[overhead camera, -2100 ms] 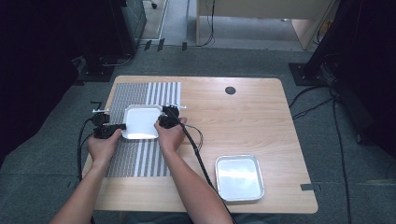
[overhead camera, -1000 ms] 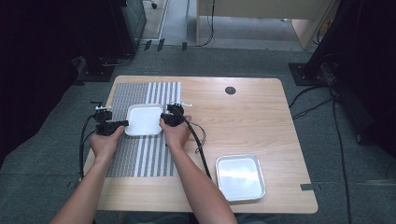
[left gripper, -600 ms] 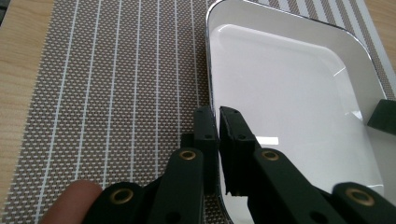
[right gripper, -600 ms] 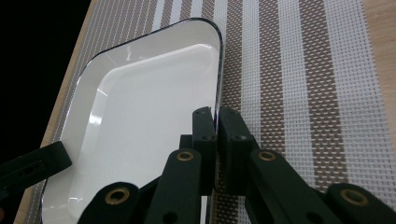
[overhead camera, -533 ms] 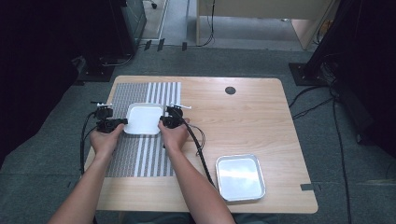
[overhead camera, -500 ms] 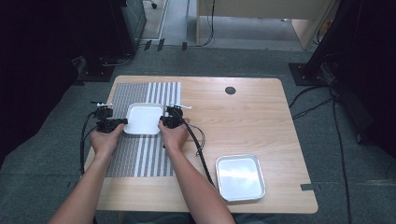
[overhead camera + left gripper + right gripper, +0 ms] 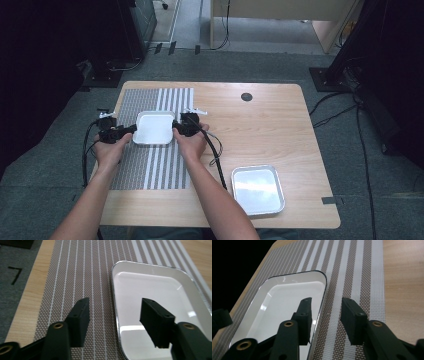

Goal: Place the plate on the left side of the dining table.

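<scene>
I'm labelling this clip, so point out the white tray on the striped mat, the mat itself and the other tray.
White tray [image 7: 154, 127], high view, its bare floor.
Striped mat [image 7: 150, 167], high view, the near part.
Other tray [image 7: 256, 189], high view, its floor.

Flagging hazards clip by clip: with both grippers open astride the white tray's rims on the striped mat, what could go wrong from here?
1. The left gripper and right gripper, fingers just opened, each have a rim of the white tray between the fingers; pulling back carelessly could snag and drag it.
2. The striped mat might shift along with it.
</scene>
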`<state>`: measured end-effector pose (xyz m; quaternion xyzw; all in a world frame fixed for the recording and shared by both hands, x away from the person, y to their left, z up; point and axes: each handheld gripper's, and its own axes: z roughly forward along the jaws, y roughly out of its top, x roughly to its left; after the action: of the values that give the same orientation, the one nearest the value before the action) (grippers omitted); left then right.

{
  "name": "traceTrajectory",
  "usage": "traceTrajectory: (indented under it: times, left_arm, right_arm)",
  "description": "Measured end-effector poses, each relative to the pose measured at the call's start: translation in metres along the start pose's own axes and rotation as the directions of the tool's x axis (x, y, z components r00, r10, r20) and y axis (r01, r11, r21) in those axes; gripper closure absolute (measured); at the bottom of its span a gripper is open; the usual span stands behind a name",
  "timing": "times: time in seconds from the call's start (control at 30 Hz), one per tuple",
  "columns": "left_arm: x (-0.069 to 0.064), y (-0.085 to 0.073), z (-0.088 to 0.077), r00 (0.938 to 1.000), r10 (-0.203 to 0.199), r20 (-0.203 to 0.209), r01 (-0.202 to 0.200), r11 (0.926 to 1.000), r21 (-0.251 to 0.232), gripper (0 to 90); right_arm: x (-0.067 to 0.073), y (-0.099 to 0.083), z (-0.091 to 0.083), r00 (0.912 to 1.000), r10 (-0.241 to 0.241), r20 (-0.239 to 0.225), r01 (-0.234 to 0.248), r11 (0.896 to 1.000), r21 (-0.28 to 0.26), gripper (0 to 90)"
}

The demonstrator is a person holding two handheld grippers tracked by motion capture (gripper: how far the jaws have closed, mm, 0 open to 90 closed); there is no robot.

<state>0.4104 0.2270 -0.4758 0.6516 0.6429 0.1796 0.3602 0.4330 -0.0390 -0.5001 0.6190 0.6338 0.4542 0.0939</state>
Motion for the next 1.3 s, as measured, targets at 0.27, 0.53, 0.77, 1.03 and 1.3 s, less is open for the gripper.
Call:
traceTrajectory:
  times: [0.27, 0.53, 0.77, 1.03, 1.3]
  left_arm:
    - [-0.006, -0.005, -0.024, 0.9962, 0.034, 0.080, -0.035, 0.9992, 0.017, 17.0]
    - [-0.011, -0.014, -0.041, 0.9938, 0.044, 0.102, -0.042, 0.9989, -0.018, 13.8]
    - [-0.018, -0.022, -0.055, 0.9914, 0.077, 0.106, -0.071, 0.9961, -0.053, 13.7]
    - [-0.024, -0.038, -0.069, 0.9884, 0.112, 0.102, -0.106, 0.9922, -0.066, 11.2]
    - [-0.027, -0.050, -0.084, 0.9883, 0.130, 0.080, -0.123, 0.9891, -0.081, 11.1]
  right_arm:
    - [-0.008, 0.009, -0.032, 0.9913, -0.131, 0.011, 0.130, 0.990, 0.054, 31.5]
    - [-0.025, 0.010, -0.061, 0.9895, -0.144, 0.013, 0.143, 0.989, 0.024, 29.7]
    - [-0.031, 0.008, -0.082, 0.9810, -0.193, 0.022, 0.193, 0.981, 0.019, 28.7]
    - [-0.039, 0.007, -0.104, 0.9773, -0.212, 0.011, 0.212, 0.977, 0.008, 27.5]
    - [-0.054, 0.002, -0.132, 0.9739, -0.226, 0.019, 0.226, 0.974, -0.004, 27.1]
